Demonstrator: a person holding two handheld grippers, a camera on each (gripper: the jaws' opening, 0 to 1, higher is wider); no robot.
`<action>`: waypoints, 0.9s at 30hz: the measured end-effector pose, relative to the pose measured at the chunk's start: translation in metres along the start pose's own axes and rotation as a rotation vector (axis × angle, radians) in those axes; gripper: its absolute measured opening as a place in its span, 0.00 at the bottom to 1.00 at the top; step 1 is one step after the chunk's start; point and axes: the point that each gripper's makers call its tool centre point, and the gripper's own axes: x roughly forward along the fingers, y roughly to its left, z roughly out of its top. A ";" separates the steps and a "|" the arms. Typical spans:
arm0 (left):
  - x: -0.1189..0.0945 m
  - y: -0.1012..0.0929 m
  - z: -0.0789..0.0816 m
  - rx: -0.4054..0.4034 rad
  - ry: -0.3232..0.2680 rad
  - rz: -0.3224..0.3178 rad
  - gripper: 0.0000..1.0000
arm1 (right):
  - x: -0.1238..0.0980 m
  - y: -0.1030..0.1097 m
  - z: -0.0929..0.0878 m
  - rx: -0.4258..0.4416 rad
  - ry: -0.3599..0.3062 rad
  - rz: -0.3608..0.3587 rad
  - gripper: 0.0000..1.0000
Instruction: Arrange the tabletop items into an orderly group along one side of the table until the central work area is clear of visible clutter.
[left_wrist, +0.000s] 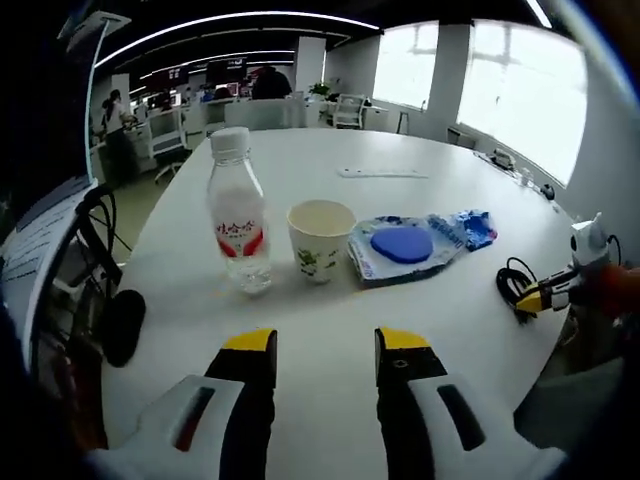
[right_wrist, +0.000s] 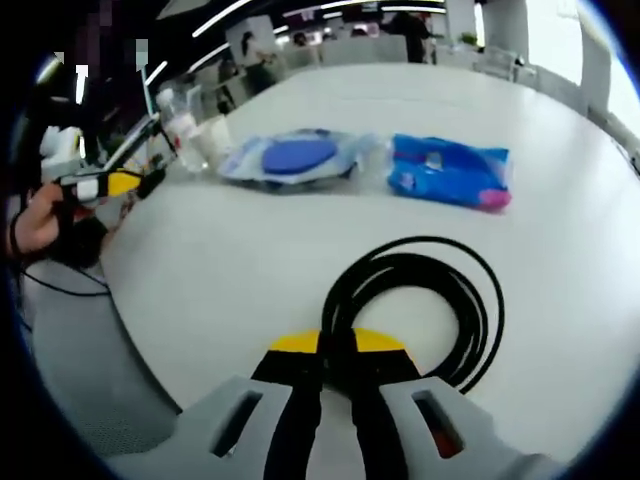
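Red-labelled water bottle (left_wrist: 238, 212) stands beside floral-printed paper cup (left_wrist: 320, 239).

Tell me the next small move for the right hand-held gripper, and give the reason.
Probably drag the coiled black cable toward the blue packet that ends the row. The right hand-held gripper looks shut on the coil, which lies apart from the lined-up bottle, paper cup and clear packet.
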 end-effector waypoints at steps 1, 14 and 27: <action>-0.001 -0.001 -0.002 -0.006 0.002 -0.003 0.38 | 0.001 0.000 0.001 0.002 -0.001 0.001 0.07; -0.008 -0.001 -0.013 -0.016 0.012 -0.005 0.37 | 0.017 0.006 0.028 -0.018 -0.012 0.026 0.06; -0.021 0.006 -0.022 -0.033 0.005 0.007 0.37 | 0.034 0.014 0.045 -0.023 -0.017 0.039 0.06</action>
